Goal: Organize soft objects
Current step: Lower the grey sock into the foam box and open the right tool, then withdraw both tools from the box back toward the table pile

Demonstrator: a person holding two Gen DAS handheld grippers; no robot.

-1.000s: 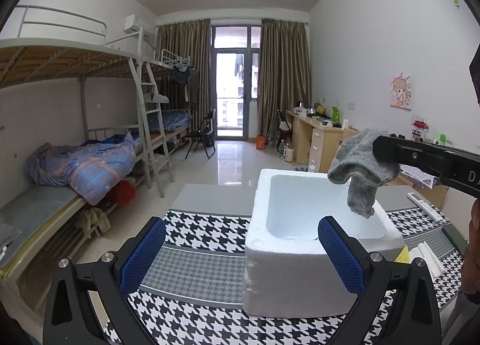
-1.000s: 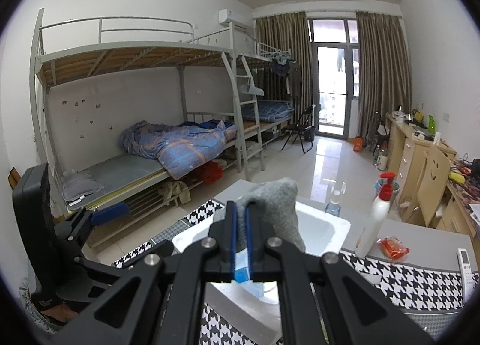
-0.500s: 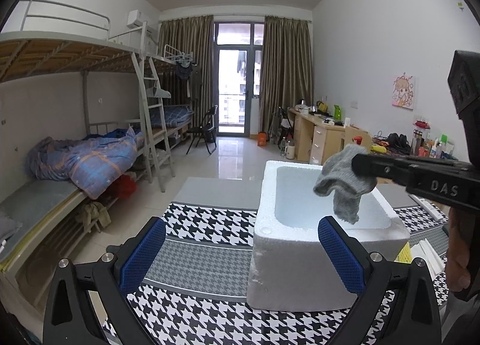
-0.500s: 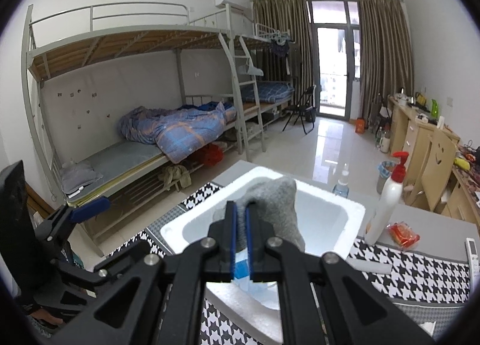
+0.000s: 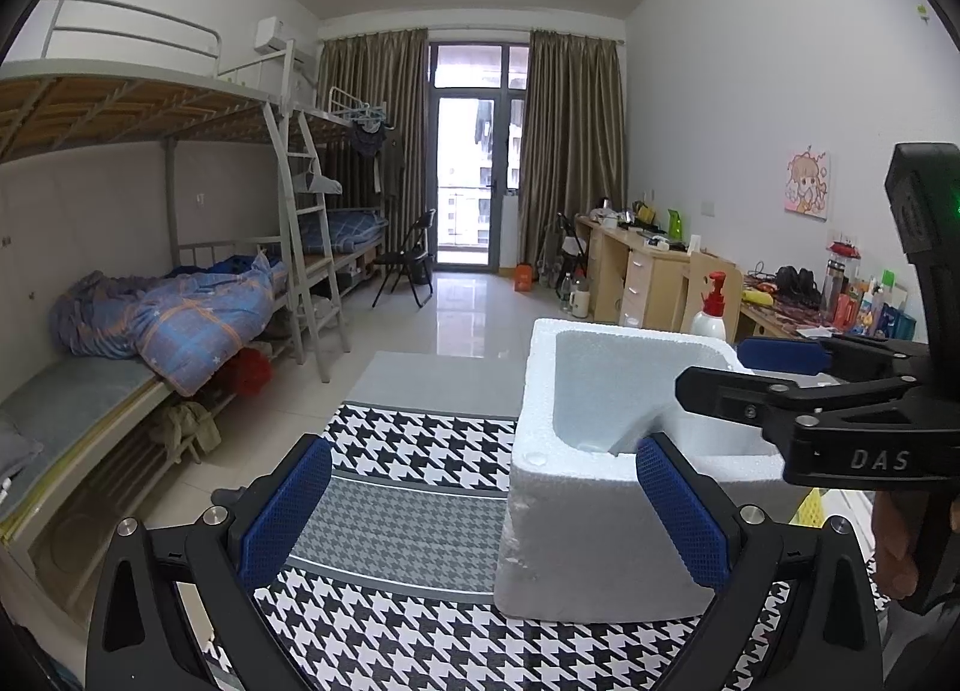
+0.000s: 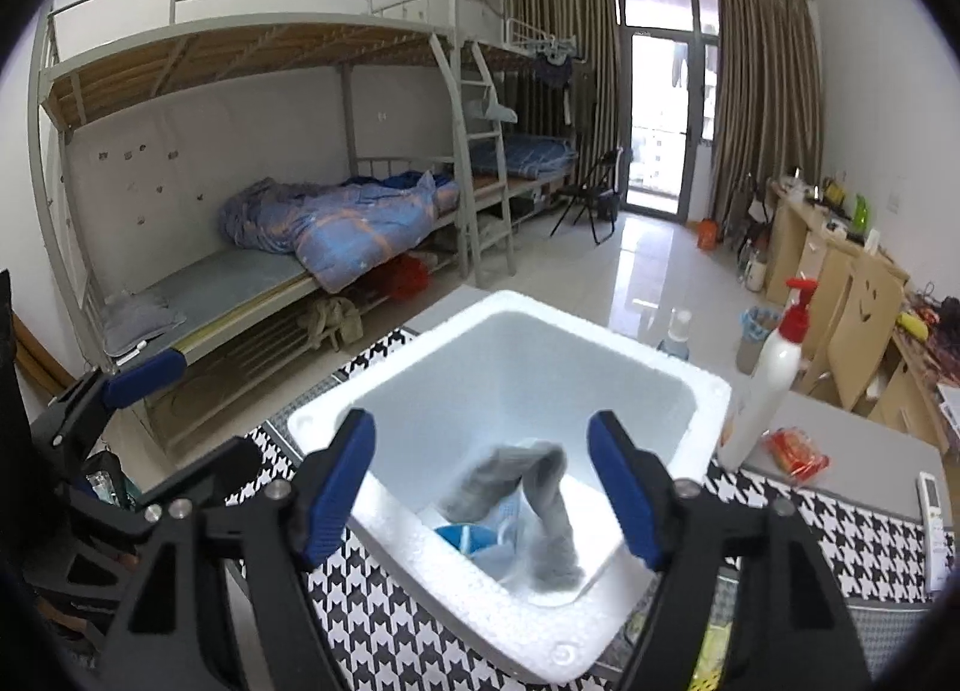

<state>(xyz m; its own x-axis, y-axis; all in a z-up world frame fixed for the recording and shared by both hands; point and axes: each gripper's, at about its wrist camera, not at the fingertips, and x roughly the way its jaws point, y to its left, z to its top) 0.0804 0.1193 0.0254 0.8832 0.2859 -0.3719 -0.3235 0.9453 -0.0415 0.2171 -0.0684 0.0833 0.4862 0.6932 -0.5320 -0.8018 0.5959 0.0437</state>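
A white foam box [image 5: 600,487] stands on the houndstooth cloth. My right gripper [image 6: 480,487] hangs over it, its jaws opening, blue pads wide apart and touching nothing. Below them a grey sock [image 6: 531,487], blurred, drops free inside the foam box [image 6: 510,304], next to a blue item [image 6: 465,538] on its floor. In the left wrist view the right gripper [image 5: 738,370] reaches in from the right above the box rim, and the sock is hidden. My left gripper [image 5: 483,511] stays open and empty just in front of the box's left corner.
A white pump bottle [image 6: 774,385] with a red top stands right behind the box, with a red packet [image 6: 795,448] and a remote [image 6: 933,502] beside it. A person's hand [image 5: 900,547] holds the right gripper. Bunk beds [image 5: 150,331] line the left wall, desks [image 5: 636,271] the right.
The right gripper went from shut on the grey sock to open, and the sock fell into the foam box. It also sank slightly toward the box. The left gripper kept still.
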